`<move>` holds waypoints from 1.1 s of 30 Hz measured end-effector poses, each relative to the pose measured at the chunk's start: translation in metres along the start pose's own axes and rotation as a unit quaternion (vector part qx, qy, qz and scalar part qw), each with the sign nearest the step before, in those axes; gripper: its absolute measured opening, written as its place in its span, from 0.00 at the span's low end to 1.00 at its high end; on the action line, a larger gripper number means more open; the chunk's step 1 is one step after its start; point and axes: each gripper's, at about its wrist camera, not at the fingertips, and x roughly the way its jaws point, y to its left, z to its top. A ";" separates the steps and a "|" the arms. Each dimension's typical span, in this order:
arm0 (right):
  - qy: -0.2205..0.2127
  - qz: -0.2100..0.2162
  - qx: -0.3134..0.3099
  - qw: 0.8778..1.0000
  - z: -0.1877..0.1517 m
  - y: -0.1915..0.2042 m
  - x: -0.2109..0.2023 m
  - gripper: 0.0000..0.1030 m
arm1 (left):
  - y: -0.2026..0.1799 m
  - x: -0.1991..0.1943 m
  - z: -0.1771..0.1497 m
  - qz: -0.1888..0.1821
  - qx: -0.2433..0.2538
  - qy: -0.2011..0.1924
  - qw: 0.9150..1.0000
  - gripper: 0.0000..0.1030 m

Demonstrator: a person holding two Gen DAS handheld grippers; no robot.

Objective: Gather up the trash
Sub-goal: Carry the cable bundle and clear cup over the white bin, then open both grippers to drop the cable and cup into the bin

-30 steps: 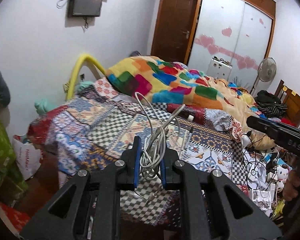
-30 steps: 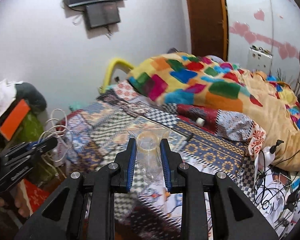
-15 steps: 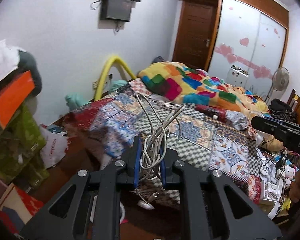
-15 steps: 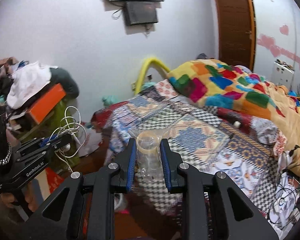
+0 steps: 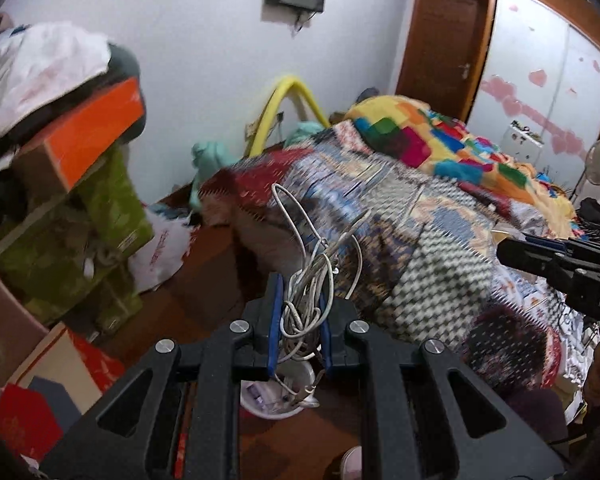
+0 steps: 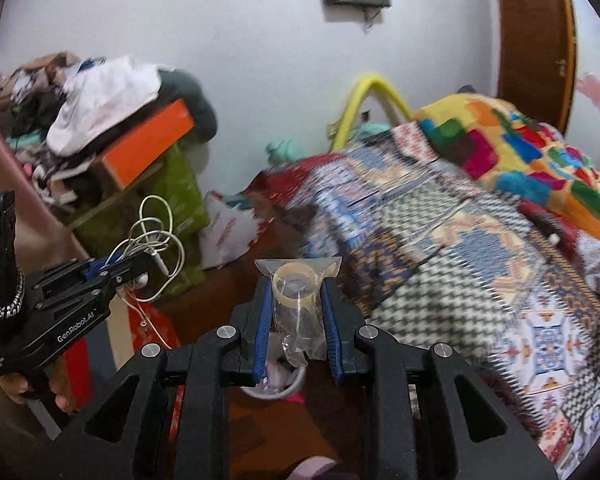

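The tangled cable [image 5: 306, 292] is off-white. The plastic bag [image 6: 298, 300] is clear, with a yellowish ring inside. Both grippers are black with blue pads [image 6: 263, 320]. The bedspread [image 6: 452, 240] mixes checks and tile motifs; the blanket [image 5: 432, 140] is multicoloured blocks on yellow. The bin [image 5: 278, 394], half hidden, looks white.

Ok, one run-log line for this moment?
left gripper: shut on white cable bundle | right gripper: shut on clear plastic bag | white bin: on floor below both

Bed [image 5: 440, 240] right, stacked boxes [image 5: 80, 200] left, bucket [image 5: 276, 396] on floor between
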 end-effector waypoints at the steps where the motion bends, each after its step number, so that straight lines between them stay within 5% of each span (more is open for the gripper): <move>1: 0.011 0.006 -0.003 1.000 -0.002 0.006 0.011 0.21 | 0.006 0.006 -0.004 0.003 -0.003 0.007 1.000 0.15; 17: 0.170 0.043 -0.007 0.985 -0.039 0.040 0.146 0.22 | 0.055 0.124 -0.089 -0.006 -0.042 0.177 0.983 0.15; 29: 0.222 0.064 -0.001 0.973 -0.043 0.038 0.206 0.22 | 0.068 0.180 -0.105 -0.015 -0.067 0.239 0.968 0.16; 31: 0.228 0.069 0.002 0.971 -0.041 0.036 0.211 0.24 | 0.072 0.187 -0.104 -0.020 -0.077 0.247 0.966 0.29; 33: 0.234 0.070 0.008 0.970 -0.038 0.034 0.217 0.34 | 0.072 0.191 -0.102 -0.013 -0.077 0.251 0.965 0.32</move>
